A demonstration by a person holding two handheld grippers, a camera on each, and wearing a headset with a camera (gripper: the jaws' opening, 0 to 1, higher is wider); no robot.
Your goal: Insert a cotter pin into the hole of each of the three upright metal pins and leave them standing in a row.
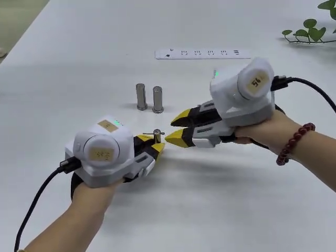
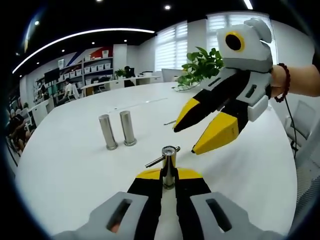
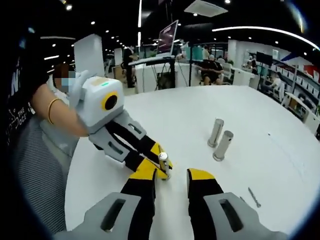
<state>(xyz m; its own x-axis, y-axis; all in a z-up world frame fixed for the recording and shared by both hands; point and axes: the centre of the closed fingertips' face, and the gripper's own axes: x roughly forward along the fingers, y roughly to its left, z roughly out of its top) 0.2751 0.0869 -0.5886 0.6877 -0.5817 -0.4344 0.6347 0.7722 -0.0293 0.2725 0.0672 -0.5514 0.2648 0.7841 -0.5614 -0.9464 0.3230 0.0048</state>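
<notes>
Head view: left hand-held gripper clamps an upright pin with a cotter pin through it; right hand-held gripper gapes empty alongside; two other pins stand behind.

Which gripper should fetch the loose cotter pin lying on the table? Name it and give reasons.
Right. The right gripper is open and empty, and the loose cotter pin lies close beside its jaws. The left gripper is shut on a metal pin, so it is occupied.
</notes>
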